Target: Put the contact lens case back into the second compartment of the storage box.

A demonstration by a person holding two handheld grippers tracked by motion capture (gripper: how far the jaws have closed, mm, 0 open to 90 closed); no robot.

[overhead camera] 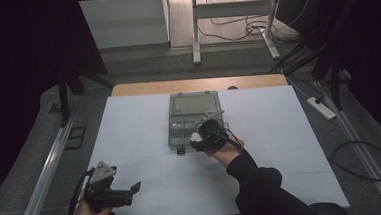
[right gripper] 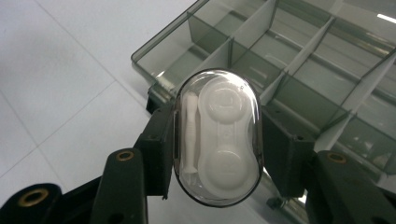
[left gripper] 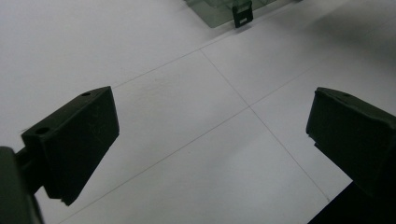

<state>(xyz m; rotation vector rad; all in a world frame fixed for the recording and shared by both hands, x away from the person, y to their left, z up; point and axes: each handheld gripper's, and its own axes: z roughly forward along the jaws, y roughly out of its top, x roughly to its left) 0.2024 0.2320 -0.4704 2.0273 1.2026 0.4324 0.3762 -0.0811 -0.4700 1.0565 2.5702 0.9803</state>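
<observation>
The compartment box (overhead camera: 195, 119) lies on the table (overhead camera: 130, 136), mid-far. At its near right corner, the right gripper (overhead camera: 199, 137) holds the lens case (right gripper: 217, 137). The left gripper (overhead camera: 133, 188) sits well apart, near-left of the box.

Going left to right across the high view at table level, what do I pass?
Left gripper, open over the bare white table → grey compartment box → right gripper, shut on the clear contact lens case at the box's near right edge → white power strip on the floor.
</observation>
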